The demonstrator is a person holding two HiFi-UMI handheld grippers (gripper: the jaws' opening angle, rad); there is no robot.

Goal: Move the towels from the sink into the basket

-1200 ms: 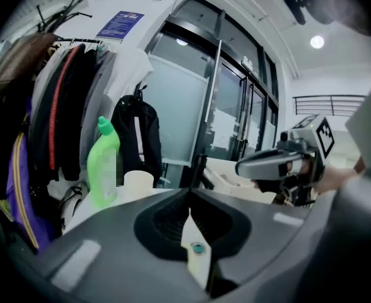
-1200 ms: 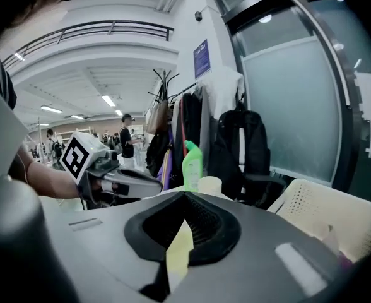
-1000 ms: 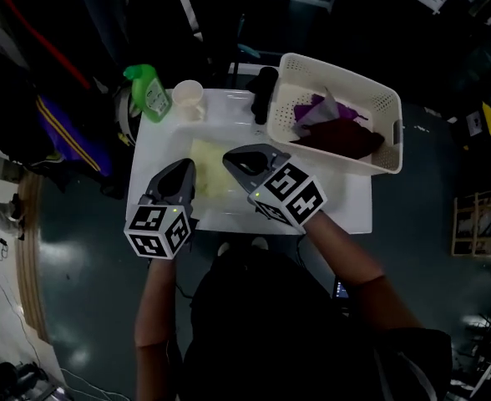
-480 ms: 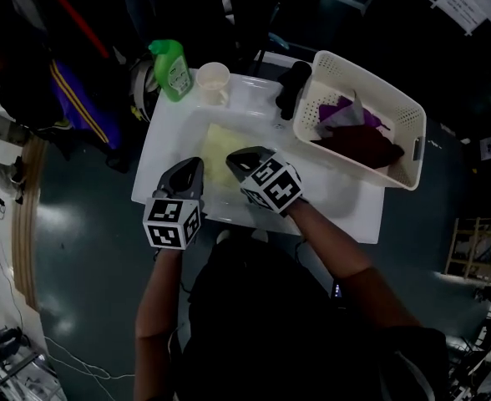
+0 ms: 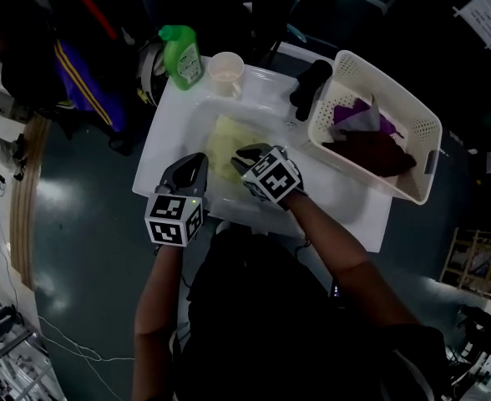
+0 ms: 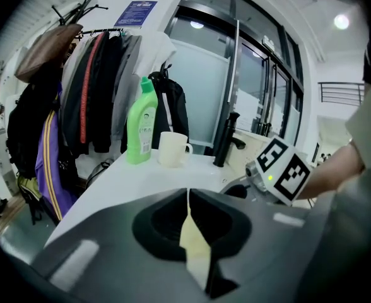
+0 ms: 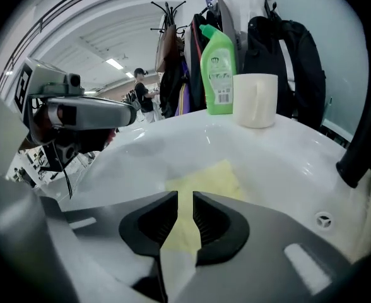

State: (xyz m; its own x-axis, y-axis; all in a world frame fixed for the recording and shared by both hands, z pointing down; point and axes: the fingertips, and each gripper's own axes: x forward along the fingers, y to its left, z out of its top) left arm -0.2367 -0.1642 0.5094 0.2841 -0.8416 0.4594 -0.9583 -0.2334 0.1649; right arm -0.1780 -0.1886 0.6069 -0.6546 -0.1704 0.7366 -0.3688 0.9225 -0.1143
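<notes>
Pale yellow cloth towel (image 5: pixel 223 140) lying flat in the white sink (image 5: pixel 258 111). Right claw (image 5: pixel 250 153) pointing down at it, jaws slightly apart, just opening, gripping nothing. Left claw (image 5: pixel 197 162) beside it, jaws together. White perforated plastic basket (image 5: pixel 396 90) standing alongside the sink.

Lab-like workroom: coat rack (image 6: pixel 69 14) (jackets (image 6: pixel 97 93), a backpack (image 6: pixel 173 106)), glass partition doors (image 6: pixel 207 87), loose floor cables (image 5: pixel 87 351).

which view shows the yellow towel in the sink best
The right gripper view: the towel lies close and well lit, flat on the sink floor, though its near end is hidden. The head view shows it small and dim from above. The left gripper view gives only a yellow sliver, likely the towel.
</notes>
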